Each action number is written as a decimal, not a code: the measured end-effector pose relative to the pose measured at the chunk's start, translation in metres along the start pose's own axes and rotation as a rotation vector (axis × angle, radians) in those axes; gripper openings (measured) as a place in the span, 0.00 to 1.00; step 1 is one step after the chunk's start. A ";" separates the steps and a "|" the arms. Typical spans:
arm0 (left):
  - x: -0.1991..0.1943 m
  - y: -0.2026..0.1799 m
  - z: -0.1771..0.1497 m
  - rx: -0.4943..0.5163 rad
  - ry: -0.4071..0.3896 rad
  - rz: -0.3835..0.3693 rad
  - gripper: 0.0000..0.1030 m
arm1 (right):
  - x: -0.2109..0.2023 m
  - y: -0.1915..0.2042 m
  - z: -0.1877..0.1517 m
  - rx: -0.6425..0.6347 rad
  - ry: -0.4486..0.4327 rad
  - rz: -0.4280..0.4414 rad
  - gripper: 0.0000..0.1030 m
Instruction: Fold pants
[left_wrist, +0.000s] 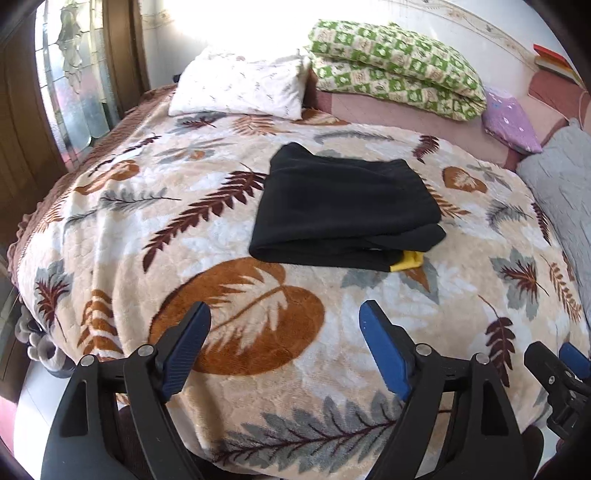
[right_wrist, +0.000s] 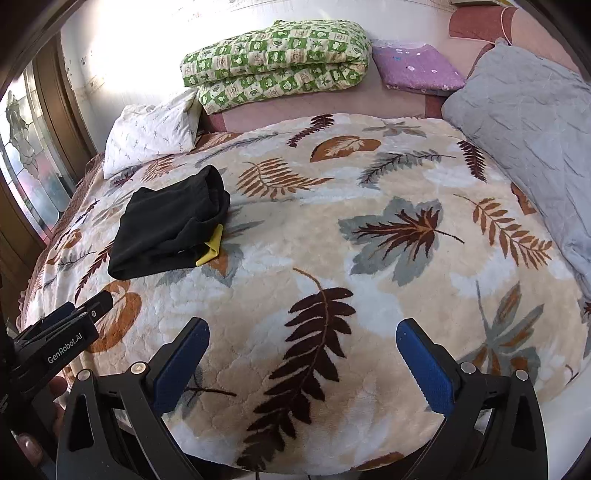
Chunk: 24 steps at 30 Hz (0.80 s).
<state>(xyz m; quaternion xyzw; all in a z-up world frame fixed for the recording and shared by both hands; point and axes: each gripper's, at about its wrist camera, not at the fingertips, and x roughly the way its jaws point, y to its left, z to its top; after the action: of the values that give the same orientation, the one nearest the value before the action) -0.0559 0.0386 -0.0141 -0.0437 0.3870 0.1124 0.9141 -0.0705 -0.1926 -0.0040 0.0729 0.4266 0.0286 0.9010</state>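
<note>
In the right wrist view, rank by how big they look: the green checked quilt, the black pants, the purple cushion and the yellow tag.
1. green checked quilt
2. black pants, though they lie nearer the camera
3. purple cushion
4. yellow tag, far smallest

We see a bed under a leaf-print blanket (left_wrist: 258, 314), a white pillow (left_wrist: 240, 88), and a sunlit white wall (right_wrist: 147, 33).

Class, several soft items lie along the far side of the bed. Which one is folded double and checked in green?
The green-checked quilt, between the white pillow and the flat purple cushion. The grey pillow is plain.
</note>
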 end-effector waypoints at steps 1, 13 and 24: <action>-0.001 0.002 0.000 -0.001 -0.010 0.003 0.81 | 0.002 0.000 0.001 0.003 0.015 0.003 0.99; 0.016 0.012 0.001 -0.015 0.076 0.020 0.81 | 0.006 0.001 0.000 0.005 0.008 -0.023 0.99; 0.009 -0.003 0.006 0.069 0.041 0.029 0.81 | 0.011 0.005 -0.001 -0.022 0.019 -0.015 0.99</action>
<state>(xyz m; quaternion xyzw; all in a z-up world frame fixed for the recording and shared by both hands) -0.0451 0.0385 -0.0165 -0.0086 0.4098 0.1112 0.9054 -0.0642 -0.1863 -0.0117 0.0597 0.4352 0.0270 0.8979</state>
